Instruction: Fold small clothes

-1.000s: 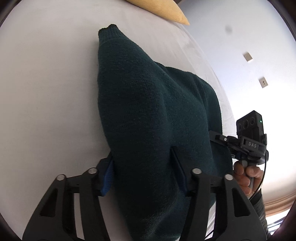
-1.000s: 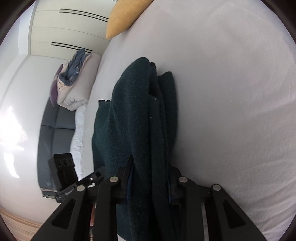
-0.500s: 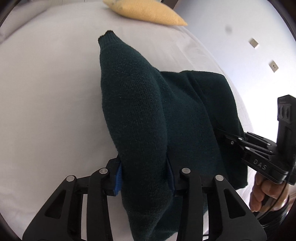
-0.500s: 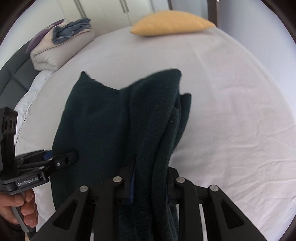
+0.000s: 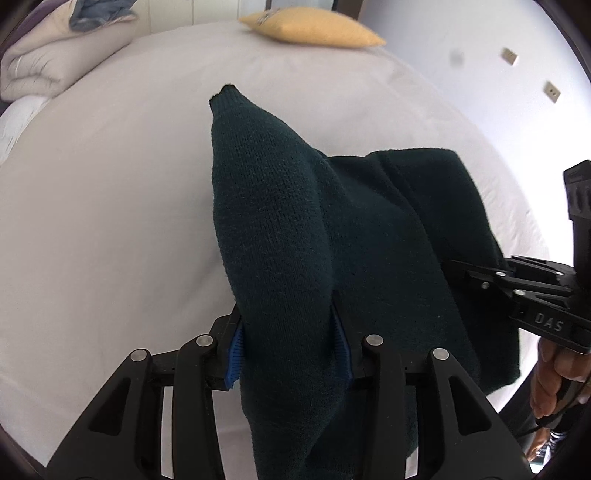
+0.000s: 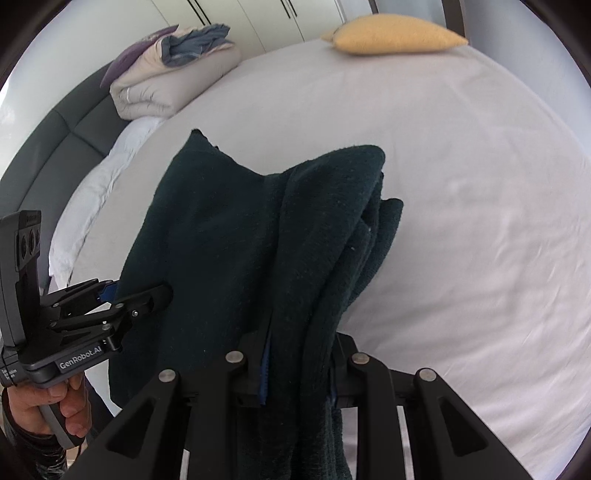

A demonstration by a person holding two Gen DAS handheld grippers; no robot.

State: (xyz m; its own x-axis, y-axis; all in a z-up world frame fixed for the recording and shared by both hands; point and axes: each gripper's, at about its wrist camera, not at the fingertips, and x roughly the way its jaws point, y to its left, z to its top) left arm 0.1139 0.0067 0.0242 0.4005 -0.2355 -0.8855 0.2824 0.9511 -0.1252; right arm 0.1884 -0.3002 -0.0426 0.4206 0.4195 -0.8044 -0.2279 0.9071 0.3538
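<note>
A dark green knitted sweater point(image 5: 280, 229) is held up over a white bed, stretched between both grippers. My left gripper point(image 5: 288, 343) is shut on one bunched edge of it; blue pads show beside the cloth. My right gripper point(image 6: 299, 365) is shut on the other bunched edge of the sweater point(image 6: 229, 251). Each gripper shows in the other's view: the right one point(image 5: 524, 291) at the sweater's right edge, the left one point(image 6: 110, 306) at its left edge. The fingertips are hidden by cloth.
The white bed sheet point(image 5: 110, 206) spreads under the sweater. A yellow pillow point(image 5: 310, 27) lies at the far end. A folded beige duvet with blue cloth on top point(image 6: 173, 74) sits by the grey headboard point(image 6: 48, 147). A wall with sockets point(image 5: 550, 90) is on the right.
Both grippers have tilted and swung toward the bed's far end, bringing the pillow and duvet into view. The sweater stays gripped and now hangs spread between them.
</note>
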